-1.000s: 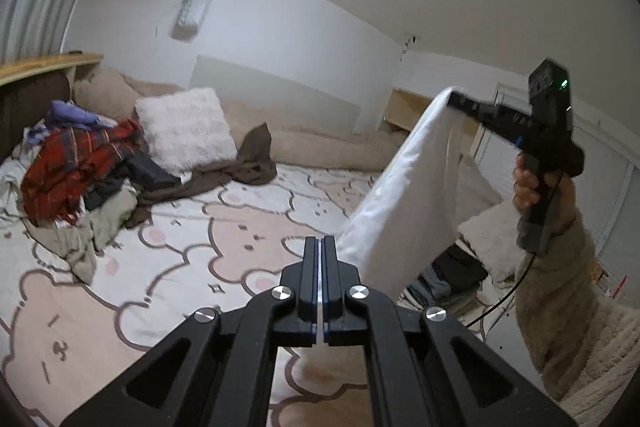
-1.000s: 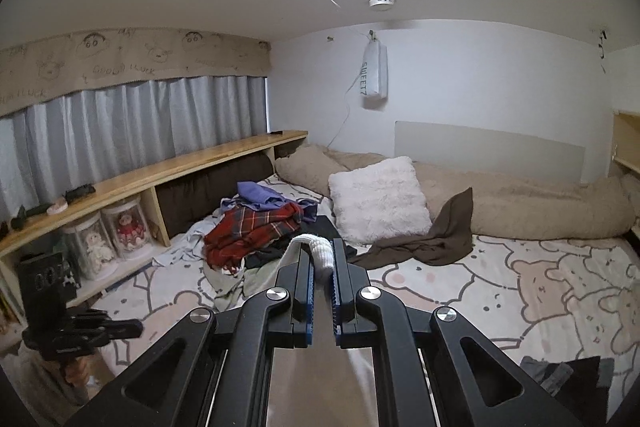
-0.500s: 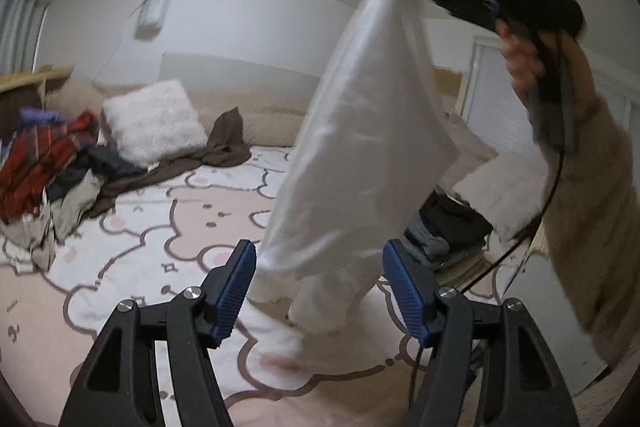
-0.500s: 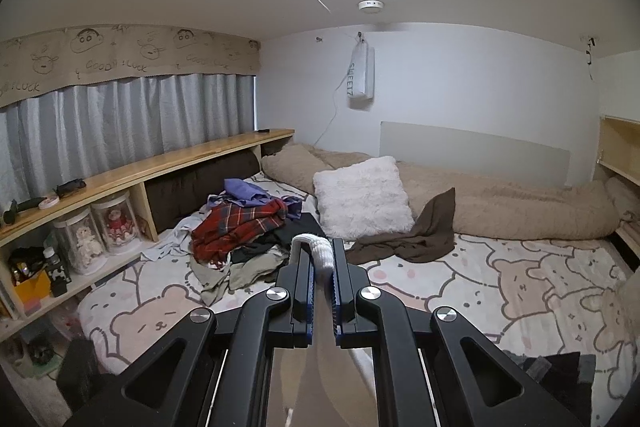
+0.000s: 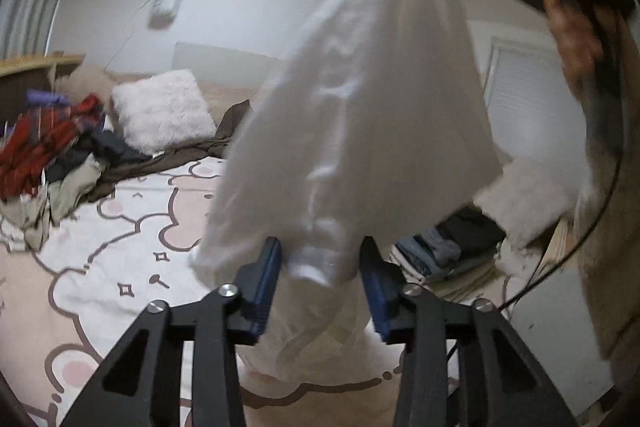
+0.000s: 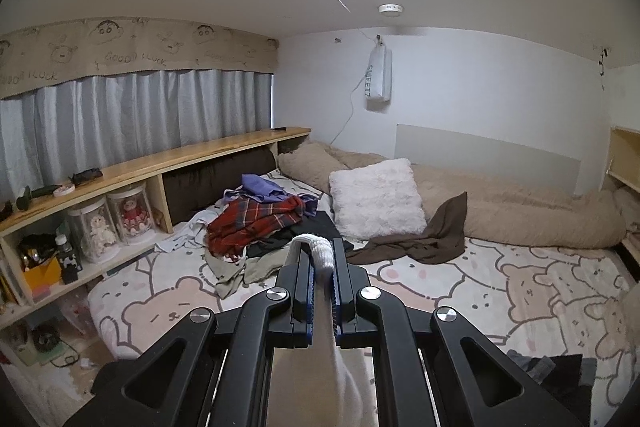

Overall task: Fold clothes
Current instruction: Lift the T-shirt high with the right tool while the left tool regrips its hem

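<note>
A white garment (image 5: 360,131) hangs over the bed (image 5: 120,267), pinched at its top edge by the right gripper (image 6: 322,267), whose jaws are clamped on a ribbed hem. The left gripper (image 5: 320,279) is spread wide, its blue pads (image 5: 266,279) flanking the garment's lower end. A clothes pile (image 6: 260,223) lies near a white pillow (image 6: 378,199).

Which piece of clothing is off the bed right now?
The white garment, hanging from the right gripper; the red plaid one and brown one lie on the bed.
</note>
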Demonstrator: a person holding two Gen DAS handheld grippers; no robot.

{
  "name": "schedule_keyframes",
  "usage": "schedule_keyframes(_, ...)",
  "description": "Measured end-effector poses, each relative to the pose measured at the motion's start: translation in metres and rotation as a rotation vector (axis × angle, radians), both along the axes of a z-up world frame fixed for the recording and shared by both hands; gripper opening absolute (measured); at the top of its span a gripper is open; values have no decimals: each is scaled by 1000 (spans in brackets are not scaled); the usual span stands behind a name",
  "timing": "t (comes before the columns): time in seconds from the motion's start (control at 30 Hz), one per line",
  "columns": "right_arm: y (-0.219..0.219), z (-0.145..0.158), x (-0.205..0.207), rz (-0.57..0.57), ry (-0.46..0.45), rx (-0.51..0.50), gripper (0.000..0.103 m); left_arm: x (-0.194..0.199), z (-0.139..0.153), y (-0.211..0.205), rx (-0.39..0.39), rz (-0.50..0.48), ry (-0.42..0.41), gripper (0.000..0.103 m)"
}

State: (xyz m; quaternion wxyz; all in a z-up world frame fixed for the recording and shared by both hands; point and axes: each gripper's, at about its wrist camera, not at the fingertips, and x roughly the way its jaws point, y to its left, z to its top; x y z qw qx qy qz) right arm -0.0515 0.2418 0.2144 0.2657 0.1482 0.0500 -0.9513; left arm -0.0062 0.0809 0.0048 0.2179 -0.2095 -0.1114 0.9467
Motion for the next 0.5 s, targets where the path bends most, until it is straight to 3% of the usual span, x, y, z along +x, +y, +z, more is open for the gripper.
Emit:
schedule_keyframes(0.1,4,0,0,-6,-1,-6,7,-3,8,-16,16,11,3,9)
schedule_keyframes(0.5,34,-9,-24,-107,-31,-23,7,-47,64,-55,44,11,24,7)
